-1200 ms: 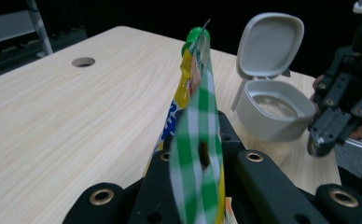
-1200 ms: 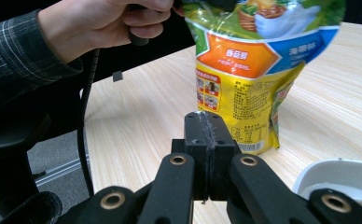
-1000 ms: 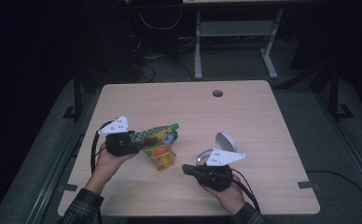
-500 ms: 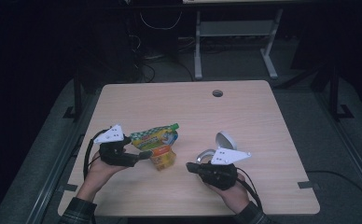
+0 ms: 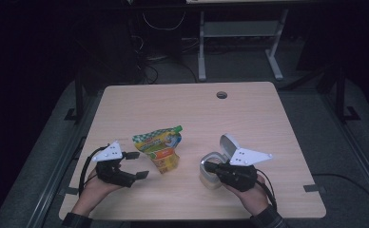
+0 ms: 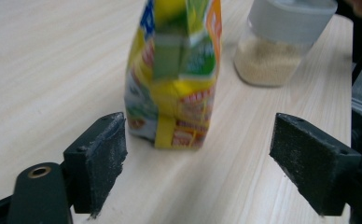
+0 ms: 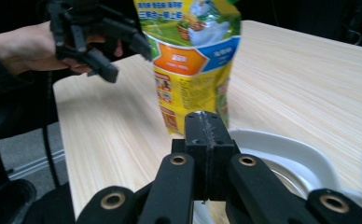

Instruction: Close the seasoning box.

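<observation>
The left gripper point(image 5: 137, 165) has just been opening — its jaws now stand wide, clear of the snack pouch point(image 5: 160, 146) standing just ahead of them on the table point(image 5: 268, 123). The right gripper point(image 5: 210, 167) is closed and empty, over the open-lidded jar point(image 5: 212, 167) — right of the pouch.

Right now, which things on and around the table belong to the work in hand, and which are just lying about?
In the job:
pouch, standing between the open left gripper jaws, untouched
jar with flip lid, under the shut right gripper

Lying about:
cable hole in the table
grey stand behind
</observation>
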Demonstrator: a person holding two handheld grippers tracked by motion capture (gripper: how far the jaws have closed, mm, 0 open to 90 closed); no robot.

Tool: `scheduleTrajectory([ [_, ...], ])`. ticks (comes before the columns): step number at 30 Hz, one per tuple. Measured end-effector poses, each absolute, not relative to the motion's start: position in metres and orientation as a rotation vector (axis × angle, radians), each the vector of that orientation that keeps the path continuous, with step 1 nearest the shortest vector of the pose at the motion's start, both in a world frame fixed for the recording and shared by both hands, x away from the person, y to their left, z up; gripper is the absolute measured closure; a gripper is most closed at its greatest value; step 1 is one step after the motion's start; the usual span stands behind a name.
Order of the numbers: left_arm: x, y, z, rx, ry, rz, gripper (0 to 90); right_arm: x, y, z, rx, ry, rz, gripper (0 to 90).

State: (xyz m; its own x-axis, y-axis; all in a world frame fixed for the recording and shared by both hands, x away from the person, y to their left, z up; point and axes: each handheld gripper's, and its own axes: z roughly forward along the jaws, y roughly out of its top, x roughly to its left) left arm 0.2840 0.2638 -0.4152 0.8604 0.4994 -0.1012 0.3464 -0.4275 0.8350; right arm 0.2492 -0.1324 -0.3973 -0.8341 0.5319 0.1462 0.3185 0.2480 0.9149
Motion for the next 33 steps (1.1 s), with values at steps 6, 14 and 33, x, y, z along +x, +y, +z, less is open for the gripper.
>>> scheduleTrajectory([
  [6, 0.278, 0.263, -0.429, 2.078, 0.635, 0.189, 16.5, 0.249, -0.148, -0.397, 0.814, 2.325, 1.594, 89.8],
  [14, 0.279, 0.261, -0.442, 2.107, 0.650, 0.173, 16.5, 0.244, -0.174, -0.396, 0.840, 2.318, 1.574, 89.7],
  [33, 0.282, 0.263, -0.447, 2.114, 0.668, 0.188, 16.5, 0.242, -0.231, -0.402, 0.924, 2.232, 1.536, 89.8],
])
